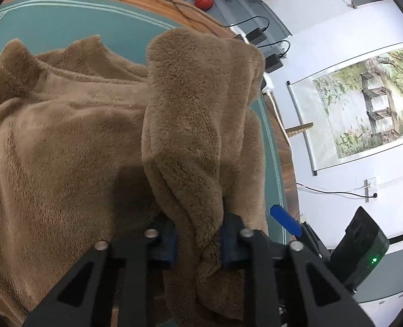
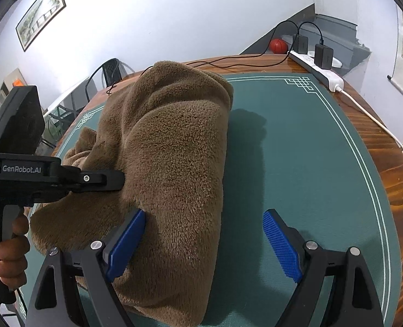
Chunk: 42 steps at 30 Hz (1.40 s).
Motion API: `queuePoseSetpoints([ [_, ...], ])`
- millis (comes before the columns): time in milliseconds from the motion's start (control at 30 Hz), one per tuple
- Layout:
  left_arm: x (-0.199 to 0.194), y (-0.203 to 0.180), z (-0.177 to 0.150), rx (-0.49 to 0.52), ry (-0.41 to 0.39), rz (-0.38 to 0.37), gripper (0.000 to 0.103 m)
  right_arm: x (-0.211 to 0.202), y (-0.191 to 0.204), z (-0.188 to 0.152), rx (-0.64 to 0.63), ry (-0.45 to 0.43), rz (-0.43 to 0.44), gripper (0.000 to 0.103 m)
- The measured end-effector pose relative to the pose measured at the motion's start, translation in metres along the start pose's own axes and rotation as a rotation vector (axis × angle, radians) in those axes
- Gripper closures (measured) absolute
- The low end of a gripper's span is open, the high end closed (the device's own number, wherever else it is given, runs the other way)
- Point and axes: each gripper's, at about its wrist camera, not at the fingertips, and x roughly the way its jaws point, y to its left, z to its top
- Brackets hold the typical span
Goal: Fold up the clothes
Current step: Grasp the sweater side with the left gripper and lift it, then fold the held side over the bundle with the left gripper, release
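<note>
A brown fleece garment (image 1: 65,141) lies bunched on the green table mat (image 1: 65,21). My left gripper (image 1: 198,234) is shut on a thick fold of the garment and holds it raised above the rest. In the right wrist view the garment (image 2: 174,150) is a tall mound on the mat (image 2: 310,150). My right gripper (image 2: 204,234) is open, its left blue pad (image 2: 128,239) against the garment's near side, its right pad (image 2: 280,245) over bare mat. The left gripper (image 2: 114,181) also shows in the right wrist view, buried in the fleece.
A white power strip (image 2: 321,70) with black chargers and cables sits at the wooden table's far right edge. A red ball (image 2: 277,45) lies on the floor behind. A black chair (image 2: 111,70) stands beyond the far left edge. A scroll painting (image 1: 365,103) hangs on the wall.
</note>
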Motion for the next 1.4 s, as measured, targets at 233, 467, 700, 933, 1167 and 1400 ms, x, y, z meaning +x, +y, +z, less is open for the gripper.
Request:
queuePoseSetpoints([
  [233, -0.045, -0.005, 0.006, 0.028, -0.123, 0.004, 0.083, -0.024, -0.007, 0.001, 0.041, -0.075, -0.032, 0.014],
  [467, -0.136, 0.018, -0.007, 0.039, -0.281, 0.093, 0.083, -0.030, 0.000, 0.011, 0.048, -0.090, -0.026, 0.014],
  [700, -0.167, 0.074, -0.038, -0.032, -0.308, 0.234, 0.083, -0.017, 0.050, 0.015, -0.047, -0.074, 0.025, 0.014],
  [933, -0.145, 0.134, -0.063, -0.128, -0.246, 0.294, 0.083, -0.010, 0.105, 0.019, -0.164, -0.088, 0.067, 0.014],
  [1167, -0.130, 0.148, -0.059, -0.066, -0.237, 0.296, 0.078, 0.001, 0.164, 0.003, -0.358, -0.084, 0.079, 0.014],
  [1400, -0.126, 0.153, -0.051, -0.015, -0.221, 0.338, 0.060, 0.051, 0.173, -0.009, -0.376, 0.040, 0.028, 0.008],
])
